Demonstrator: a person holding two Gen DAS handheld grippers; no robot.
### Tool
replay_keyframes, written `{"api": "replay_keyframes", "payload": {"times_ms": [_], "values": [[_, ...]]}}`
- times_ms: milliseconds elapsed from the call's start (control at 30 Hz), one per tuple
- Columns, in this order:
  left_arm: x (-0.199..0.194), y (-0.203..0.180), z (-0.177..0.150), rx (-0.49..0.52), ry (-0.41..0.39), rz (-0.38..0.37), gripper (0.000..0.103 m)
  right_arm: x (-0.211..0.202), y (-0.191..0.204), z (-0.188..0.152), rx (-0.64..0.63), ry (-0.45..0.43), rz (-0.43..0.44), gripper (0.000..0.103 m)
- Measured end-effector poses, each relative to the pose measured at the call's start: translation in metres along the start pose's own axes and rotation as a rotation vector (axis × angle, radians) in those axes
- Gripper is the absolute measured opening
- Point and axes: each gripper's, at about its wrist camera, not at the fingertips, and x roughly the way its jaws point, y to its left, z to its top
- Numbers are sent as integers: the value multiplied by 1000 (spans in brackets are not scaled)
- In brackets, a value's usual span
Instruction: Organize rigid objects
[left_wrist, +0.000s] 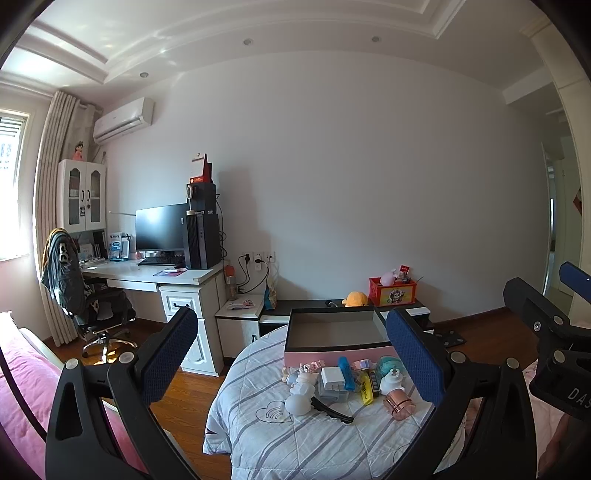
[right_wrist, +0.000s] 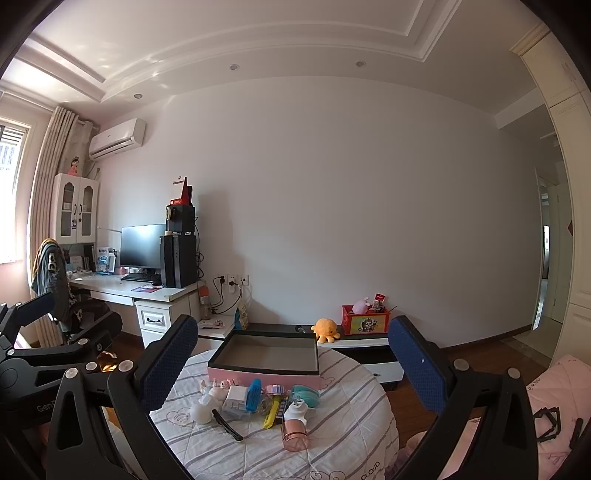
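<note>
both black grippers, left (left_wrist: 291, 354) and right (right_wrist: 291, 363), are hovering with blue-padded fingers spread wide, empty, facing the open pink cardboard box (left_wrist: 336, 352) behind small plastic trinkets (left_wrist: 343, 384).

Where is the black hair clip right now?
In both wrist views the black hair clip lies on the striped quilt, at the near left edge of the pile, beside the white round toy.

The left black two-finger gripper with blue textured pads (left_wrist: 291, 354) is standing fully spread, nothing between its fingers, pointing roughly level. The right black two-finger gripper with blue textured pads (right_wrist: 293, 363) is likewise gaping wide and holding nothing, beside it. The hands carrying them are probably hidden behind the cameras.
</note>
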Motion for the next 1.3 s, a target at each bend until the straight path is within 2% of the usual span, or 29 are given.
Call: {"api": "replay_keyframes", "payload": {"times_ms": [1300], "values": [[-2,-2,-2,4,0,-14,103,2,3,-3,-10,2,4,103]]}}
